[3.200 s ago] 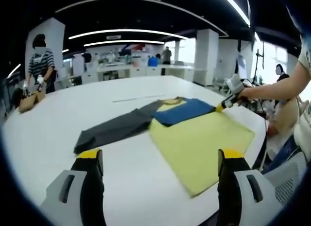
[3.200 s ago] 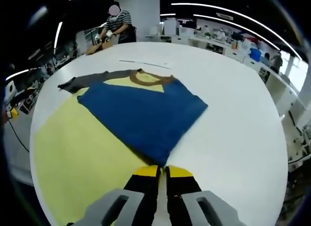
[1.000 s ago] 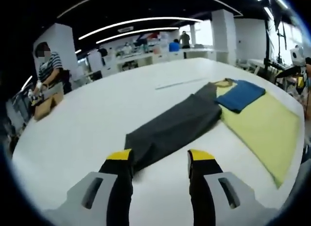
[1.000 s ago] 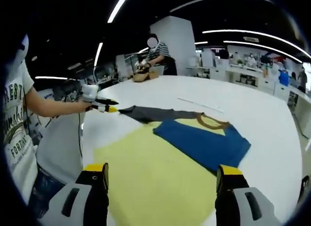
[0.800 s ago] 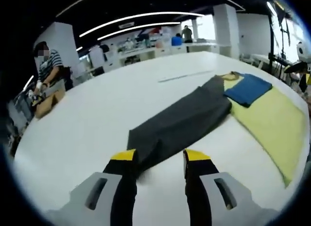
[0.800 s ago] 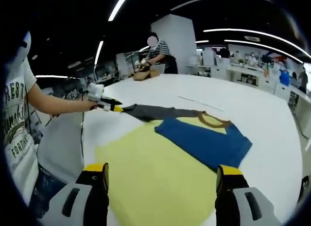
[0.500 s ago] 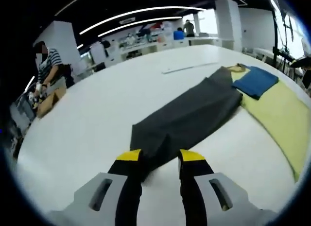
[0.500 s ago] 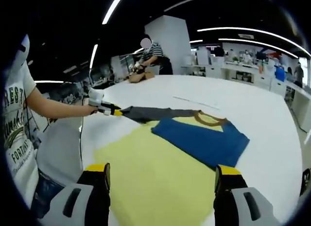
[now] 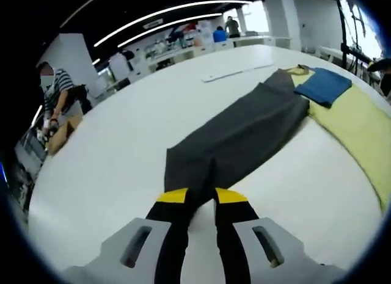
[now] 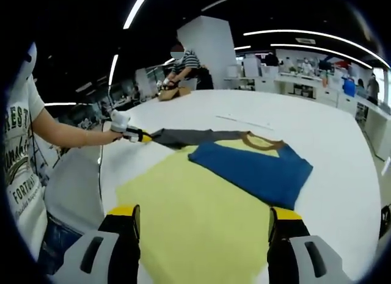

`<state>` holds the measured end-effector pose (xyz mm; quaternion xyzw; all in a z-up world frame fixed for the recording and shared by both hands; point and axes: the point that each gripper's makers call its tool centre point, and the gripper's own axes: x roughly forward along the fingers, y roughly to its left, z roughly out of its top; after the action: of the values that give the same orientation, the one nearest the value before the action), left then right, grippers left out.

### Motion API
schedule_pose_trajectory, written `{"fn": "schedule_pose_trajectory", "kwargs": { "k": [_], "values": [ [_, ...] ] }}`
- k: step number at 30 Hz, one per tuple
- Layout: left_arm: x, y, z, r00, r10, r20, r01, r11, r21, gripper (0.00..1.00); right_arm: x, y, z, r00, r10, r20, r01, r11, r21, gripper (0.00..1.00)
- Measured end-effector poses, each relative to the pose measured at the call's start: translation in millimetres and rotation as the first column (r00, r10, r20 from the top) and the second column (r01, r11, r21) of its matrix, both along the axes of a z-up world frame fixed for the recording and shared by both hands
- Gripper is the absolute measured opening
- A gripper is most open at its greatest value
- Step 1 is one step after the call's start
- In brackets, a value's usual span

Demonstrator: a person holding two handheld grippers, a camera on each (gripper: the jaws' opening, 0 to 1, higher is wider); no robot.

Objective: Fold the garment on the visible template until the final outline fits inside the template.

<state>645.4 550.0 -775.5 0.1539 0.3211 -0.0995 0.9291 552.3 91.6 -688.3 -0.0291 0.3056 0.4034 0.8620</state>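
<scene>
While my left claw (image 9: 200, 196) has its yellow-tipped jaws pinched nearly together on the end of the dark grey sleeve (image 9: 235, 139), my right claw (image 10: 200, 220) hangs wide apart, gripping nothing. That sleeve belongs to the grey, blue and yellow fabric garment (image 10: 244, 162), which lies flat on the round white tabletop (image 9: 116, 143), its blue folded part resting over the pale yellow rectangular template sheet (image 10: 195, 207). Across the tabletop, a person in a striped shirt (image 10: 185, 67) stands over a brown item.
</scene>
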Motion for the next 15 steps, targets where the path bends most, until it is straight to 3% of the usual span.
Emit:
{"fn": "schedule_pose_trajectory", "kwargs": {
  "k": [11, 15],
  "values": [
    [2.5, 9.0, 4.7, 0.999, 0.035, 0.006, -0.035, 0.999, -0.033, 0.07, -3.2, -1.2, -2.9, 1.000, -0.011, -0.006, 0.011, 1.000, -0.003, 0.84],
    [0.6, 3.1, 2.3, 1.000, 0.001, -0.012, -0.001, 1.000, -0.023, 0.10, -3.7, -0.8, -4.4, 1.000, -0.010, -0.007, 0.010, 1.000, -0.008, 0.84]
  ]
}}
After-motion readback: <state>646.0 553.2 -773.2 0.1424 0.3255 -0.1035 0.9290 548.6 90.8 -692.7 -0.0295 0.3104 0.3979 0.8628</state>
